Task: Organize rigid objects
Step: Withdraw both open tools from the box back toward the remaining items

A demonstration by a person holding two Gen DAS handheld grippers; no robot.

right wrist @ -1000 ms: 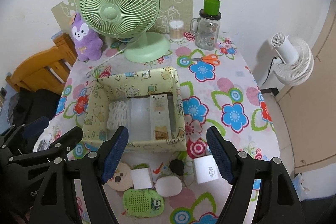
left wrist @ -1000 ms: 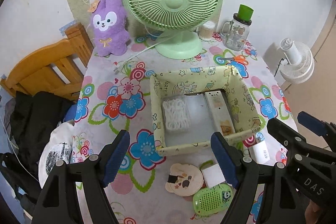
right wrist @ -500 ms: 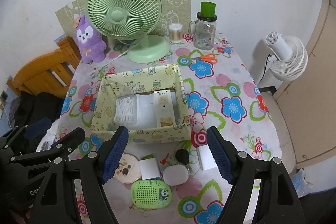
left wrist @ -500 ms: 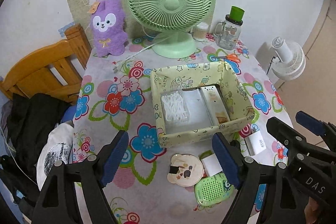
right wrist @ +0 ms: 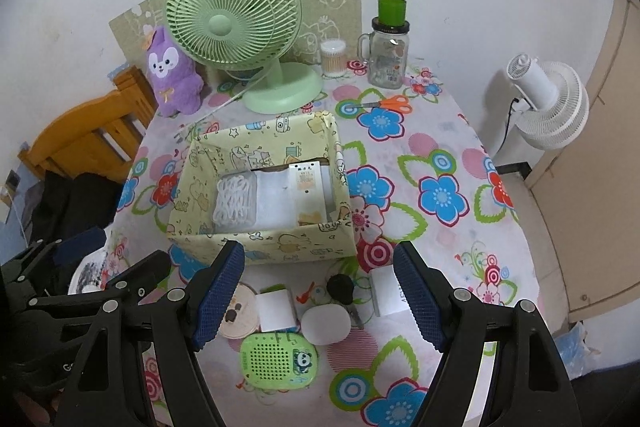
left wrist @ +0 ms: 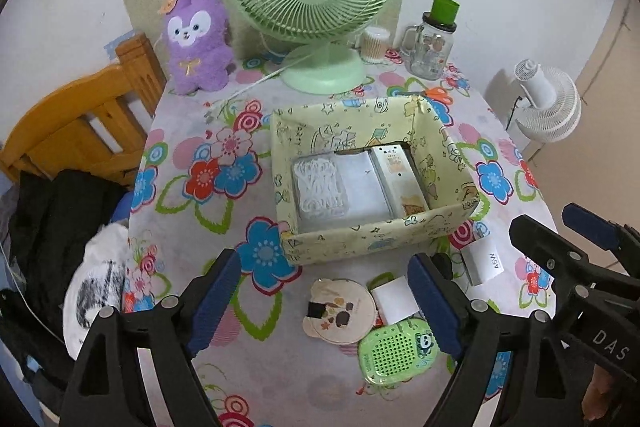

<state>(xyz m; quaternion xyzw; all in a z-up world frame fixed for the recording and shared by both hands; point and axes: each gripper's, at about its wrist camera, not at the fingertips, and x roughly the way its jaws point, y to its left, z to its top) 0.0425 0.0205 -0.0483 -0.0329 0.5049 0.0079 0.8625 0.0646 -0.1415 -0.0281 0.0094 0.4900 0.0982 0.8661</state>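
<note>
Several small hard items are sitting in a tight cluster just in front of the yellow patterned box [right wrist: 280,243], and I'm hovering both grippers above them with nothing held. The left gripper [left wrist: 324,299] is opening its jaws as I speak, empty between them; the right gripper [right wrist: 318,287] is standing wide, also empty. Under me I'm seeing the green speaker [right wrist: 279,361], a white square block [right wrist: 277,311], a white rounded case [right wrist: 326,323], a round bear-faced disc [left wrist: 340,311], a small black piece [right wrist: 340,285] and a white charger [left wrist: 482,265] off to the right side. What worries me is the crowding: the block, case and speaker are touching or nearly so, and a wide jaw coming down could be catching two at once or nudging one toward the table edge. The two grippers are also riding close together, so they could be clashing. The box already holds a white cable bundle [left wrist: 320,187] and flat packs, and its near wall looks soft enough to be buckling under a low approach.
</note>
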